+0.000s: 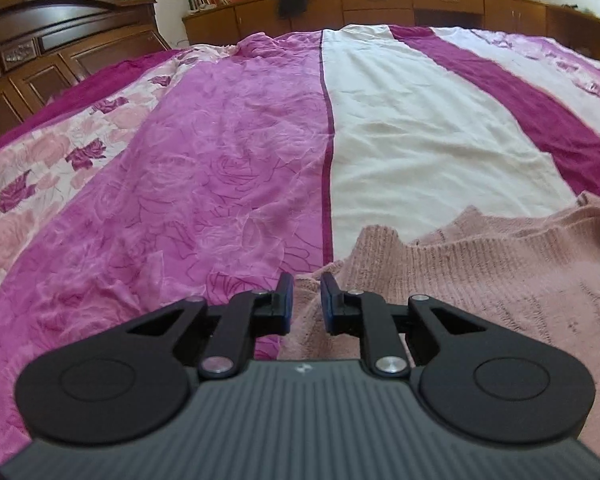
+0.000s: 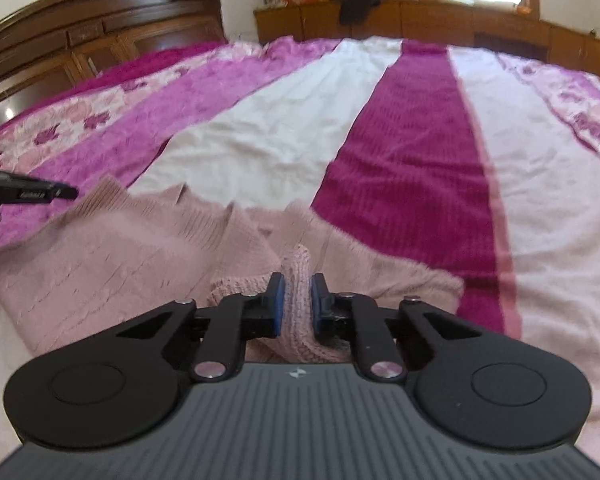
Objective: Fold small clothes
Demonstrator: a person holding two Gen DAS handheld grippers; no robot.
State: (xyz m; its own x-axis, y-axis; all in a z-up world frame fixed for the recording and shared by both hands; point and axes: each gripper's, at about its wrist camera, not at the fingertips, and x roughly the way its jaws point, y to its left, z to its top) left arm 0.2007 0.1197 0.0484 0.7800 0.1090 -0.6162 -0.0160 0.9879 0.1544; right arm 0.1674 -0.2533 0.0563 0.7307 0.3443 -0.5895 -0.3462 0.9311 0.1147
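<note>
Lying on bed (image 1: 240,140): pink sweater (image 2: 112,264). Right tool (image 2: 297,298) clamped on a bunched fold of it; left tool (image 1: 307,298) slightly apart, sweater edge directly beneath.

Both tongs, left (image 1: 307,286) and right (image 2: 297,287), share black linkage arms, silver rivets, blue finger pads (image 1: 287,298) and ribbed grey housing.

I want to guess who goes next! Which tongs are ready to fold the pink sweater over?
Probably the right tongs: they already pinch a bunched fold of the pink sweater. The left tongs sit at the sweater's edge with a gap between them, gripping nothing that shows.
</note>
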